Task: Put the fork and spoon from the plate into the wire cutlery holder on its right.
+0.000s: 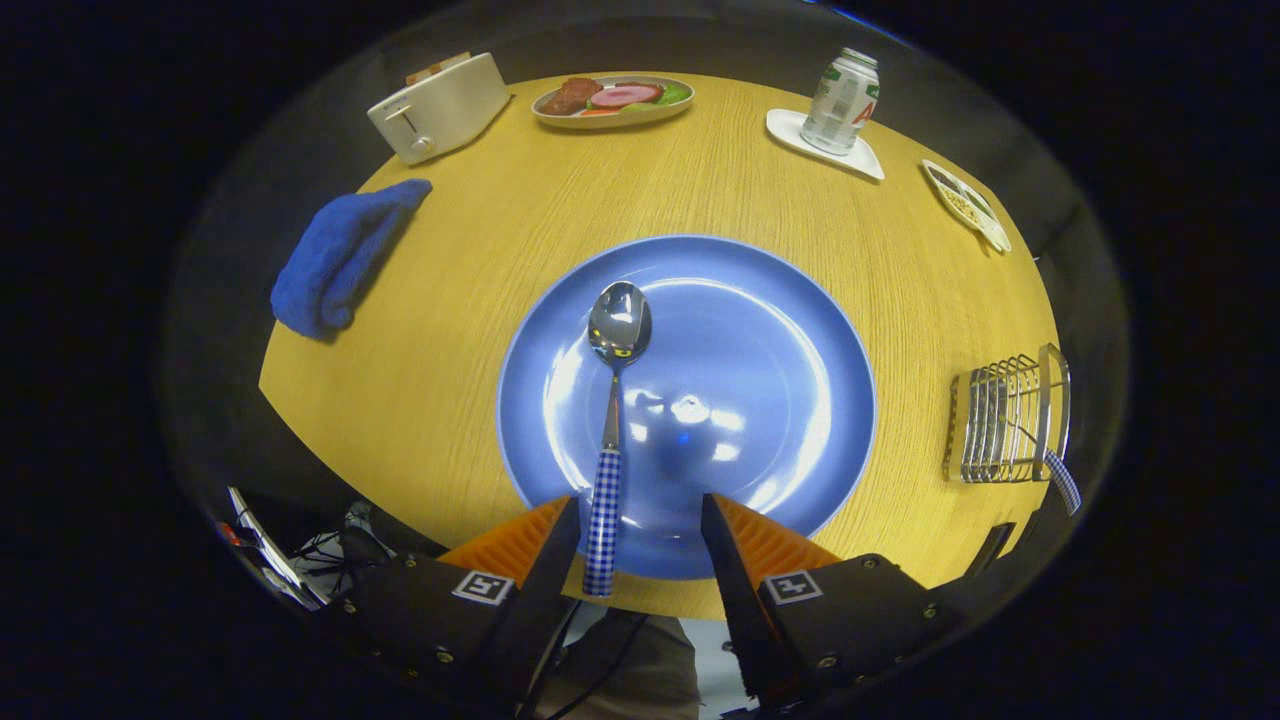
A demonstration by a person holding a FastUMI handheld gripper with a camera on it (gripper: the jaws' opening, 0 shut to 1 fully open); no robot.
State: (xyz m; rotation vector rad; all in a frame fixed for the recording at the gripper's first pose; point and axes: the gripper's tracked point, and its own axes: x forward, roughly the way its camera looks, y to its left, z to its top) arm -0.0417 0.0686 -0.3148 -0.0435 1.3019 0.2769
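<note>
A blue plate (760, 330) lies on the wooden table just ahead of my fingers. On it rests a spoon (612, 420) with a shiny bowl and a blue-and-white checked handle, pointing back toward me; the handle end lies between my fingers, close to the left one. My gripper (640, 535) is open and hovers over the plate's near rim, touching nothing. To the right of the plate stands the wire cutlery holder (1005, 420). A checked handle (1062, 480), the fork's by its look, sticks out of the holder's near end.
A blue cloth (340, 255) lies left of the plate. At the table's far side stand a white toaster (440, 105), a dish of food (612, 100), a can (842, 100) on a white coaster and a small dish (965, 205). Cables hang below the near left edge.
</note>
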